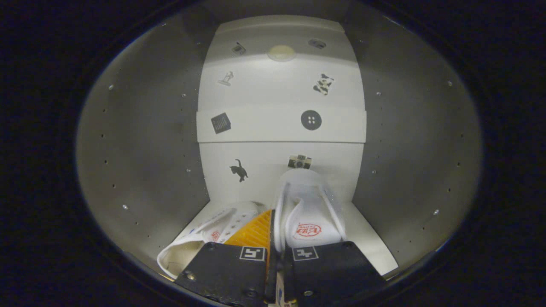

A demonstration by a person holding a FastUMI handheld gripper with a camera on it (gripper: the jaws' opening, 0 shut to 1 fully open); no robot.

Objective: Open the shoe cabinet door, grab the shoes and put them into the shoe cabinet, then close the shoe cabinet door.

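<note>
Gripper clenched on right white sneaker's collar | left sneaker already on cabinet floor | step: placing second shoe | next: release, withdraw, close door

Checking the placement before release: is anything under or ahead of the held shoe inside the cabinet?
Nothing visible blocks it. The gripper is shut on the right white shoe, already over the cabinet floor. The other white shoe lies beside it, to its left.

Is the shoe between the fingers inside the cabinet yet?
Inside: the white shoe stands on the cabinet floor, side walls around it, fingers pinching its edge.
</note>
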